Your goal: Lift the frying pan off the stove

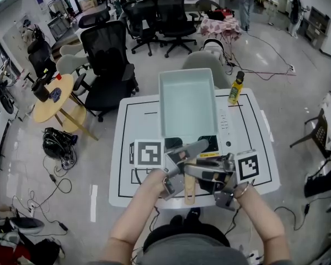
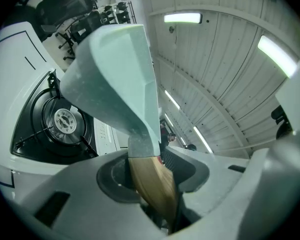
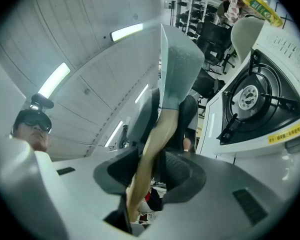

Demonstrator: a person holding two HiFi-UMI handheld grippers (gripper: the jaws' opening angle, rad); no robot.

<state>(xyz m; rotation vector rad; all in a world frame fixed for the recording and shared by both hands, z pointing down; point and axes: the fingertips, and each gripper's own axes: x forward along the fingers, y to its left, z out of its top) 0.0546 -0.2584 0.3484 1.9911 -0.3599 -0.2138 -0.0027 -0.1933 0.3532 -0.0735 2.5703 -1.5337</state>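
Head view shows inside the frying pan (image 1: 187, 106); gripper views, its outside.

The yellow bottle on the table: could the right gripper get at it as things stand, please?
Probably not yet: the right gripper is shut on the wooden handle of the frying pan, as is the left gripper. The yellow bottle itself stands unobstructed, right of the pan.

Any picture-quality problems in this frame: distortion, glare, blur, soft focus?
Head view: wide-angle bend at the edges, even light, pan sharp. Left gripper view: strong fisheye with dark corners, ceiling lamp blown out, handle close and soft. Right gripper view: same fisheye, burner clear, handle blurred near the jaws.
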